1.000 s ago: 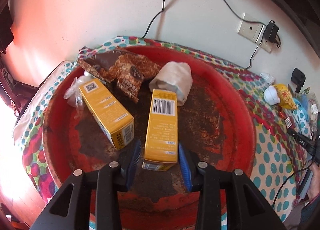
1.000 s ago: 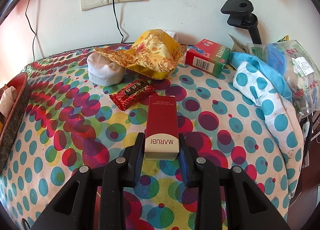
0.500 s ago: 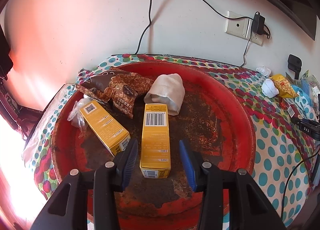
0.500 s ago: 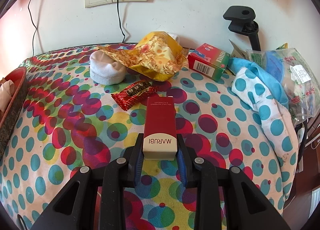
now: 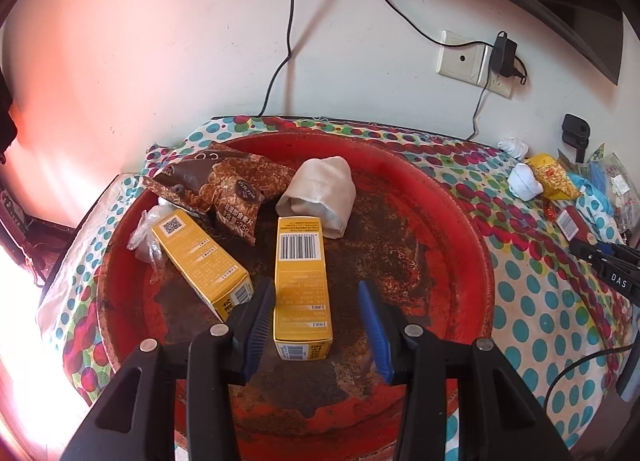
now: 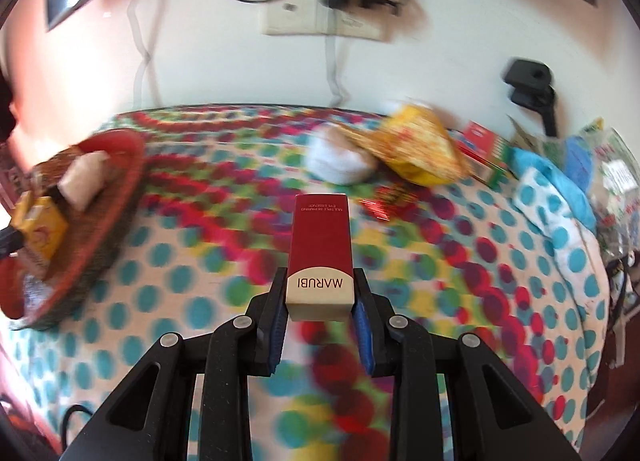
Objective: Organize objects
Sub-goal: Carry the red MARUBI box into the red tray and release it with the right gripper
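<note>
The step in hand looked like carrying the red MARUBI box (image 6: 320, 253) across to the red tray (image 5: 472, 245), and doing it well meant keeping the box level, clearing the tray's raised rim, and setting it in the bare patch to the right of the yellow cartons. The right gripper (image 6: 320, 325) was clamped on the box's near end, blue pads (image 6: 362, 321) pressed to both sides, the box held above the dotted tablecloth (image 6: 460, 301). The left gripper (image 5: 316, 325) stood parted about halfway, having just widened; the nearer yellow carton (image 5: 302, 285) lay on the tray between its pads (image 5: 258, 321), the left pad close beside it, the right one clear.
</note>
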The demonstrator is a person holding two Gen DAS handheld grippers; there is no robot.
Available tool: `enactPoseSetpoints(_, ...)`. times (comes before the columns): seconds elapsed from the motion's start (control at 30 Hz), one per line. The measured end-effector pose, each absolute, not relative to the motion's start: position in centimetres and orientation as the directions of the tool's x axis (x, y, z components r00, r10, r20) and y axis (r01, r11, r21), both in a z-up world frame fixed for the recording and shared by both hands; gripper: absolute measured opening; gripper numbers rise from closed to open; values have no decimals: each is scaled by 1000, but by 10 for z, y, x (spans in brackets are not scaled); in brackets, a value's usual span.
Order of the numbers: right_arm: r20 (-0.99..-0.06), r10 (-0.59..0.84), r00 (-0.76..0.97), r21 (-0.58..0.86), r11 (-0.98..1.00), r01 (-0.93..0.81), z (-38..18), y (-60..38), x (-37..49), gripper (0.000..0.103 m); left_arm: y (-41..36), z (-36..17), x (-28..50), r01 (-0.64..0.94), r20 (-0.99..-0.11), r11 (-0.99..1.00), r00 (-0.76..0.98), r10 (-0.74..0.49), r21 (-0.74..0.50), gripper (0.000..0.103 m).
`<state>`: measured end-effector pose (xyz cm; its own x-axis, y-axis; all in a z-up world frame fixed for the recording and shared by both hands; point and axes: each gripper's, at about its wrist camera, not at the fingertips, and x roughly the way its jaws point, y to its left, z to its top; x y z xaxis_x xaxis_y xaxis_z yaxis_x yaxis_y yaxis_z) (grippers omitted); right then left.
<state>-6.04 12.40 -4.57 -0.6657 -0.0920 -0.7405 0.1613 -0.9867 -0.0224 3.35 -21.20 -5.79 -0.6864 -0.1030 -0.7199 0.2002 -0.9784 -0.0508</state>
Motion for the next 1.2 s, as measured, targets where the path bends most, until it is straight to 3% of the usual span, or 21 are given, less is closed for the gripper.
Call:
enactPoseSetpoints(0.4,-719,-304,-625,-24,-887,460,-17,20,-23,28,-251,-31,58,88,-709,-993,-705,-9,-74,44)
enactPoseSetpoints(0.63,-738,-407,-538,22,-812,583,-22,-47,-1,28,-302,-7,85,189,-648,-962,-761,-16,-198,52)
enactPoseSetpoints(0.83,-770,-414,-485,35,-786,617,-40,-60,10,28,-322,-15,83,279,-680,-931,-732,-47,-235,52)
enactPoseSetpoints(1.2,-811,-418,-410,63,-759,648,-55,-78,-8,28,-297,-29,67,228,-710,-950,-704,-10,-213,52)
